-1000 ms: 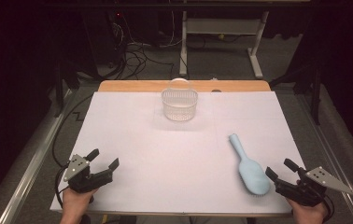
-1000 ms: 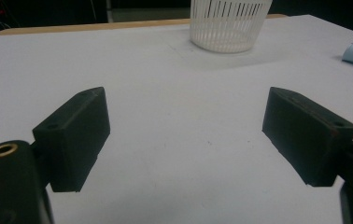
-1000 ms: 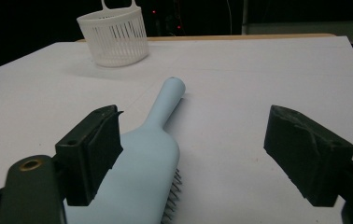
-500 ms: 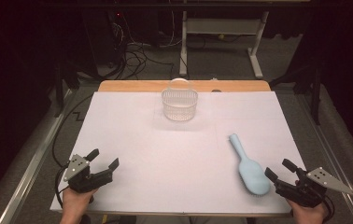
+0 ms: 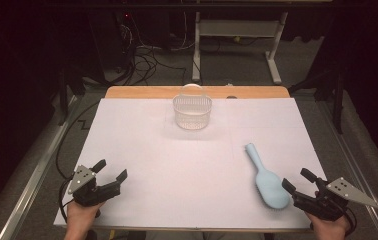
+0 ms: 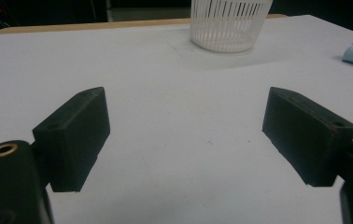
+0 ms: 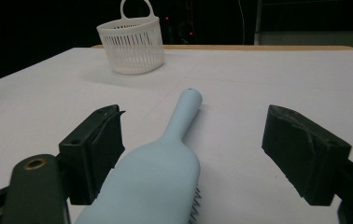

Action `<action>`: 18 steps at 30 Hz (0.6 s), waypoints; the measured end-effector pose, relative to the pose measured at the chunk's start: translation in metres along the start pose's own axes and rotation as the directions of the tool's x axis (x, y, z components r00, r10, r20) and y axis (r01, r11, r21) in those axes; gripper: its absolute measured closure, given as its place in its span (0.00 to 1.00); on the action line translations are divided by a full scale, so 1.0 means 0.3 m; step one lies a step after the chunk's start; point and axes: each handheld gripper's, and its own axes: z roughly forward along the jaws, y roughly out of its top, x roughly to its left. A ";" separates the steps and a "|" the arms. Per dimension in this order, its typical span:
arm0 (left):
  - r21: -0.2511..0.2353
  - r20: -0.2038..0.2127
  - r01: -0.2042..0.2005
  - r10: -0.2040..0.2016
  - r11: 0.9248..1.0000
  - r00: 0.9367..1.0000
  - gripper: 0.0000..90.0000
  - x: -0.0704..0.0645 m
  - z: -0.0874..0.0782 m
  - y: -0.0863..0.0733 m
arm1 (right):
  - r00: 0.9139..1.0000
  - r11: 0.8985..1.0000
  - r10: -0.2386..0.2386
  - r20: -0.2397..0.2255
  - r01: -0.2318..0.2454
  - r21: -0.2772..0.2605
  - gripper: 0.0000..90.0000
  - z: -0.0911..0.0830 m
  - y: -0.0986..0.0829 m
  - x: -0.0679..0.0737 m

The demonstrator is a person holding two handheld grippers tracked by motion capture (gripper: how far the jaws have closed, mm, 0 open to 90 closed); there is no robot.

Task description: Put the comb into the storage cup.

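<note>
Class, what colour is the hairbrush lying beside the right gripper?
The hairbrush is pale blue, seen best in the right gripper view.

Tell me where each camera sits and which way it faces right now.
High view: above the near edge, looking forward and down on the white table; both hands, left gripper, right gripper.
Left gripper view: low, facing the white slotted plastic basket; open jaws.
Right gripper view: low, over the pale blue plastic hairbrush; open jaws.
Shared: basket and hairbrush.

bare table (image 5: 142, 145) lies open; only the basket (image 5: 192, 111) and hairbrush (image 5: 267, 181) block passage.
</note>
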 end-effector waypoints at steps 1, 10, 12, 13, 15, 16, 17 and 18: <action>-0.001 -0.001 0.001 -0.001 1.000 1.000 0.16 0.001 -0.001 0.000 | 1.000 1.000 -0.006 -0.004 0.006 -0.003 0.23 0.000 0.006 0.003; 0.000 -0.002 0.001 -0.001 1.000 1.000 0.16 0.001 -0.002 -0.001 | 1.000 1.000 -0.012 -0.017 0.012 -0.012 0.23 0.003 0.024 0.012; 0.000 -0.002 0.001 -0.001 1.000 1.000 0.16 0.001 -0.002 -0.001 | 1.000 1.000 -0.014 -0.020 0.014 -0.011 0.23 0.006 0.026 0.013; 0.000 -0.003 0.000 0.000 1.000 1.000 0.16 0.001 -0.002 -0.001 | 1.000 1.000 -0.015 -0.022 0.015 -0.011 0.23 0.008 0.028 0.015; 0.000 -0.002 0.000 0.000 1.000 1.000 0.16 0.001 -0.002 -0.001 | 0.999 1.000 -0.022 -0.029 0.022 -0.009 0.23 0.014 0.035 0.020; 0.000 -0.003 0.000 0.000 1.000 1.000 0.16 0.001 -0.002 -0.001 | 0.999 1.000 -0.022 -0.029 0.022 -0.009 0.23 0.014 0.035 0.020; 0.000 -0.003 0.000 0.000 1.000 1.000 0.16 0.001 -0.002 -0.001 | 0.999 1.000 -0.024 -0.031 0.023 -0.006 0.23 0.016 0.037 0.023; 0.001 -0.003 0.000 0.000 1.000 1.000 0.16 0.001 -0.002 -0.001 | 0.999 1.000 -0.029 -0.034 0.029 -0.005 0.23 0.019 0.039 0.024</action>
